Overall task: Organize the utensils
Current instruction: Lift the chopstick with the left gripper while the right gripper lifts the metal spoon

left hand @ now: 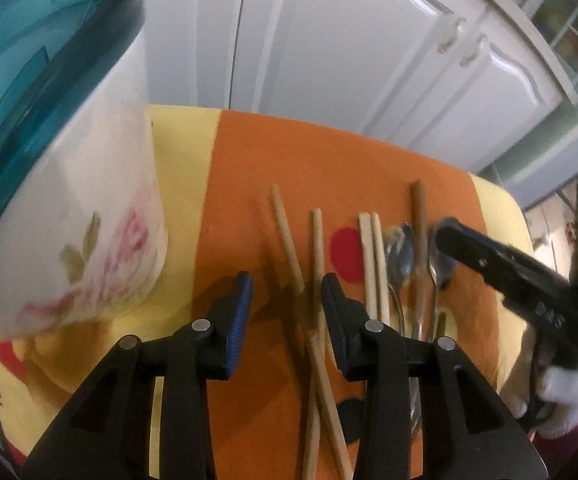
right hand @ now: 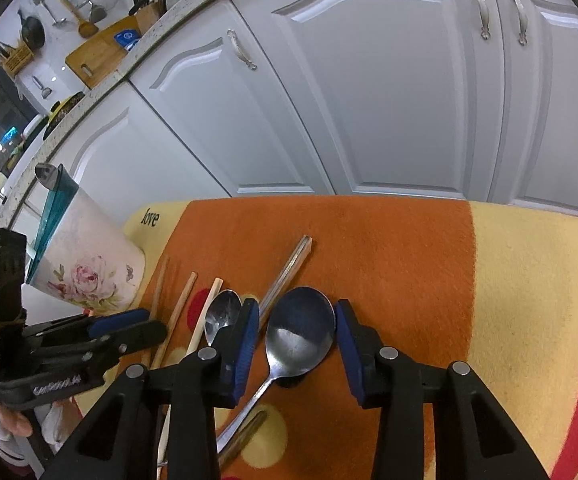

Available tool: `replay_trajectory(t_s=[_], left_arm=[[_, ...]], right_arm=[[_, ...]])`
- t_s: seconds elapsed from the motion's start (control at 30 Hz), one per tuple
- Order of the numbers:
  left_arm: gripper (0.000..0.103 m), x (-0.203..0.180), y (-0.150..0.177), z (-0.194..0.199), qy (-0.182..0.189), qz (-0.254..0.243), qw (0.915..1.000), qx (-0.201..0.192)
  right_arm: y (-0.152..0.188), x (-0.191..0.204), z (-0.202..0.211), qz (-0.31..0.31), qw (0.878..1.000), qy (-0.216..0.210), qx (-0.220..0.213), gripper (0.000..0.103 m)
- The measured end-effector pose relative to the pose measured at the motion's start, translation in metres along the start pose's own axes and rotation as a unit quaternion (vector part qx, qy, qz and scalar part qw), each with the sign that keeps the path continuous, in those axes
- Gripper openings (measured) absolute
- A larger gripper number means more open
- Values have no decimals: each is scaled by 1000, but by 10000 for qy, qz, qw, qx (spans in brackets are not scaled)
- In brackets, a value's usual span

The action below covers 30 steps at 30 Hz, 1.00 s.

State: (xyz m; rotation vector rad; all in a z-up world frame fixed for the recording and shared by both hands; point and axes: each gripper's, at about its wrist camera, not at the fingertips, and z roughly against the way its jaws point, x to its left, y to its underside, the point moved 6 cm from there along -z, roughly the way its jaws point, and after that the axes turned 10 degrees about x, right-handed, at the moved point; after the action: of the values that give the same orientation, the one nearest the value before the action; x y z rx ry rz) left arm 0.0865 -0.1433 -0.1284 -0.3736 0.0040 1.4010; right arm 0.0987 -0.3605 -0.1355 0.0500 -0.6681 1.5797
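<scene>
Spoon [right hand: 301, 336] bowl pointing away, handle toward camera, between open right tongs [right hand: 297, 340]

Home kitchen: white cabinet doors [right hand: 389, 92], speckled countertop [right hand: 101, 80], hanging utensils [right hand: 73, 8].

- Your left wrist view is dim and smeared by motion blur; the floral container [left hand: 73, 240] at nine o'clock is softest.
- Your right wrist view is sharper and brighter, with glare on the large spoon [right hand: 301, 336].
- Both bend straight cabinet doors [right hand: 369, 92] and darken toward the corners.
</scene>
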Motion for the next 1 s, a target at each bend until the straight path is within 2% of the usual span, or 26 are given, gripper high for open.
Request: replay_trajectory(t_s=[0.13,0.17,0.2,0.23,0.27,0.3,0.47,0.63,0.9,1.0], left_arm=[[35,-1,-7,0,-91,19,9999,-72],[33,-2,-9,-1,-103,16,9999,-87],[30,-3,-11,-1,-97,3,9999,-100],[19,-5,-12,-2,-96,-11,9999,-105],[10,-6,-12,-2,-100,-25,9999,-116],[8,-7,-12,-2,-109,-44,9999,-114],[7,-8,-4,16,177,-168,9994,-246],[6,-13,-4,51,576,-265,9968,-491],[6,-14,7,106,793,-424,9919,-897],[5,-18,11,122,799,-541,9900,-1031]], right_arm=[[-1,0,-2,7,10000,11,17,34],[-2,0,-3,1,10000,-6,29,30],[-2,-1,-3,-5,10000,-23,40,23],[-2,-1,-3,-13,10000,-29,48,20],[-1,-1,-3,-21,10000,-26,50,9],[0,-1,-3,-25,10000,-58,43,7],[7,4,12,107,9999,-26,-52,3],[10,15,46,211,9989,-17,-416,3],[15,49,104,615,9929,116,-1012,2],[14,57,113,757,9912,215,-1062,1]])
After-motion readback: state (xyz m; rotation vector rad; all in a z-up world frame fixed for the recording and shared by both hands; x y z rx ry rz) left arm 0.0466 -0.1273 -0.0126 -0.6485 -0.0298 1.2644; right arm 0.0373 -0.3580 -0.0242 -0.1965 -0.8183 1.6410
